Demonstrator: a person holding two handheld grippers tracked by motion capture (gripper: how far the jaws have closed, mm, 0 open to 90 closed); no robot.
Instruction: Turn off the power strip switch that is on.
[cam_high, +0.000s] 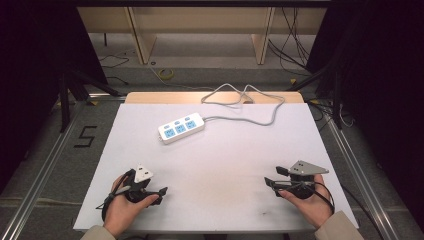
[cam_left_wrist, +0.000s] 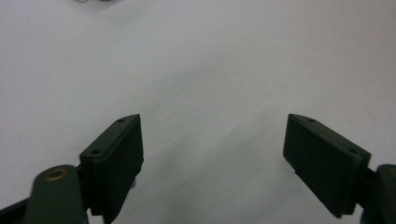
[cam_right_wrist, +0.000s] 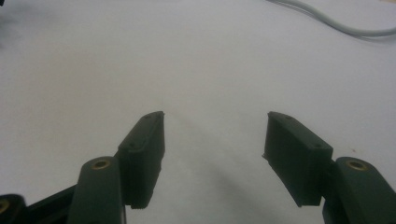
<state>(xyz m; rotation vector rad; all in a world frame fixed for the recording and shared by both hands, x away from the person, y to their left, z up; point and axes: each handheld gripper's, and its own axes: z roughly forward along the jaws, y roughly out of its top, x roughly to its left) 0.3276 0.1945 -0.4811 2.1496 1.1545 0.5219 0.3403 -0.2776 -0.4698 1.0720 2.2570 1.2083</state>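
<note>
The white desk (cam_high: 220, 165) carries little: a white power strip (cam_high: 181, 128) lies at an angle toward its far middle, well apart from both hands, with three blue socket faces in a row along its top. Its grey cord (cam_high: 250, 105) leaves the strip's right end, runs right, then loops back over the far edge of the desk. A stretch of that same cord (cam_right_wrist: 336, 23) crosses the top right corner of the right gripper view.

Both hands rest at the near edge. The left gripper (cam_high: 162, 192) sits low at the near left and points toward the middle; in the left gripper view its jaws stand wide apart with only bare desk between them. The right gripper (cam_high: 270, 181) sits at the near right and points left, its jaws likewise spread and holding nothing.

I judge this to be the very start of the work: nothing is grasped, and the strip lies untouched. The next move likely calls for a forward reach by one or both hands across the bare desk to the strip or its cord, with the jaws kept spread wide enough to take the strip's body across its narrow width.

On the floor to the left of the desk a dark figure "5" (cam_high: 86, 136) is marked. No brand or lettering on the strip can be read; its markings are too small
</note>
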